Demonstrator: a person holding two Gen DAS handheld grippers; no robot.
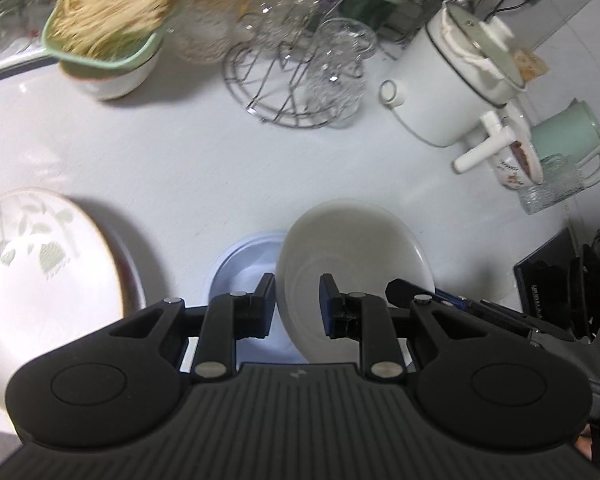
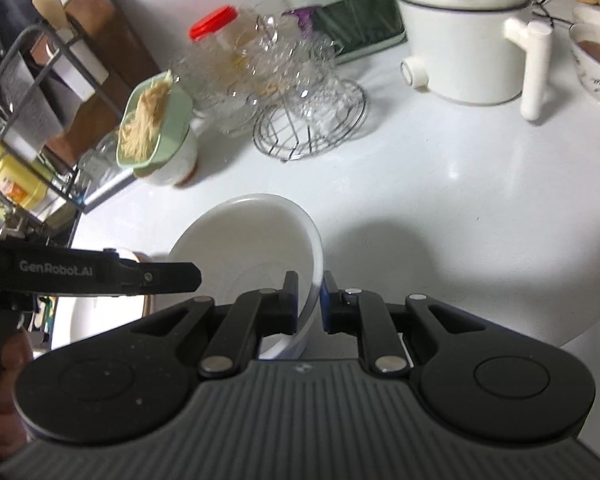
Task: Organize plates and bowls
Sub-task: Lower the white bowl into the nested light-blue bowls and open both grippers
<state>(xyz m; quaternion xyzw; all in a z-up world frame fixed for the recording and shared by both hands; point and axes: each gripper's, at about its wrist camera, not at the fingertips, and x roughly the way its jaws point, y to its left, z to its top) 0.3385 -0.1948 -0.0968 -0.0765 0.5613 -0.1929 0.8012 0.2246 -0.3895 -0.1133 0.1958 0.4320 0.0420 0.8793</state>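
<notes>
White bowl [image 2: 240, 248] is what I have in hand, tilted above the white counter [image 2: 440, 208]. My right gripper [image 2: 310, 304] is pinched nearly closed on its near rim, one pad inside the wall and one outside. My left gripper [image 1: 296, 304] is also almost closed, with the bowl's wall between its fingers, so I judge it has a second hold on the opposite side.

To do this well, I should move both hands together and keep the rim level. Any twist between two thin pinches could lever the bowl loose. A pale blue dish [image 1: 240, 264] sits directly beneath the bowl, and the leaf-patterned plate [image 1: 40, 280] lies to the left, near but apart. If I nest the bowl, I should centre it over the dish and let go only once it rests. The glasses on the wire rack [image 2: 308, 128] are well apart.

Only "GenRobot.AI" [image 2: 56, 267] reads clearly, on the side of my left gripper. The yellow bottle's [image 2: 16, 184] orange label is too blurred to read.
</notes>
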